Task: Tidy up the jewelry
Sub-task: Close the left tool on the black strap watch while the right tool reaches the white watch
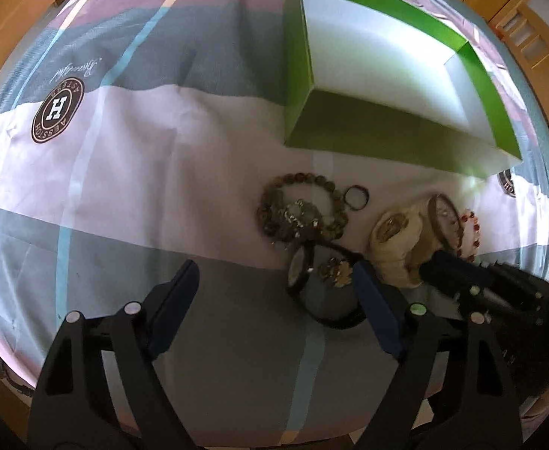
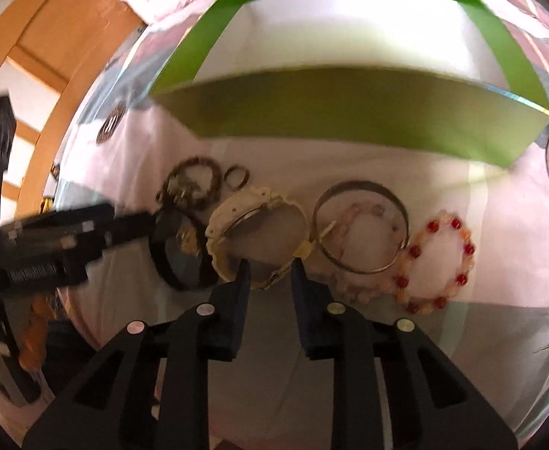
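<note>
An empty green box with a white inside lies on the bedsheet, also in the right wrist view. In front of it lie a brown bead bracelet, a small dark ring, a black watch, a cream watch, a metal bangle and a red-and-peach bead bracelet. My left gripper is open, its right finger beside the black watch. My right gripper is partly open, its tips at the cream watch's strap.
The patterned bedsheet has round logo badges. A wooden bed frame runs along the left in the right wrist view. Wooden furniture stands beyond the bed.
</note>
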A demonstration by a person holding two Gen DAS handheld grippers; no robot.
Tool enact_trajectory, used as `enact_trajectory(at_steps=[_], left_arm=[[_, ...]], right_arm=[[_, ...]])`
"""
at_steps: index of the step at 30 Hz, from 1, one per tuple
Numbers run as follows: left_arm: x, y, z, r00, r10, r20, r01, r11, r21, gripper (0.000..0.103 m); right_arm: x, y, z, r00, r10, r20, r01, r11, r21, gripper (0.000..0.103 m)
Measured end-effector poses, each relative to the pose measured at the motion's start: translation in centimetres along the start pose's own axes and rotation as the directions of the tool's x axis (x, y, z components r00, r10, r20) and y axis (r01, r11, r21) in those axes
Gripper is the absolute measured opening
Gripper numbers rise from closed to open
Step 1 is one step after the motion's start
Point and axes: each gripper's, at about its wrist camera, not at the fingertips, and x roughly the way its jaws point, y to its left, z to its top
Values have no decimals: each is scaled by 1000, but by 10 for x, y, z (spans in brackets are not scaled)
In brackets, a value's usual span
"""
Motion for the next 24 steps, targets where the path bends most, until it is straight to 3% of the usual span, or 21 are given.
enact_trajectory(at_steps=[4, 6, 8, 9, 13, 17, 21, 24], left_arm=[[10, 0, 0, 1000, 15, -25, -15, 1000, 8, 83], [17, -2, -1, 999, 29, -36, -29, 999, 16, 72], [24, -4, -2, 998, 30, -53, -29, 999, 28, 49], [26, -5, -2, 998, 33, -59, -31, 999, 34, 43], [29, -10, -5, 996, 75, -43, -72, 995, 75, 42], [29, -7, -1, 997, 72, -39, -69, 995, 73, 42], [30, -9, -4, 997, 70, -35, -68, 995, 72, 44], [28, -9, -8, 997, 70, -33, -68, 995, 74, 46]], right_arm=[[-1, -6, 4, 999, 33, 12, -33, 999, 32, 25], [-5, -8, 6, 999, 29, 28, -30, 999, 36, 25], [-4, -9, 7, 999, 6, 39, -8, 999, 35, 25], [-2, -10, 7, 999, 13, 34, -14, 999, 42, 25], [3, -7, 8, 999, -19, 40, 18, 999, 28, 25], [-11, -6, 11, 995, -19, 101, 17, 1000, 23, 25], [-20, -3, 14, 990, 59, 131, -62, 998, 23, 26], [-13, 5, 14, 994, 77, 80, -77, 997, -3, 25]])
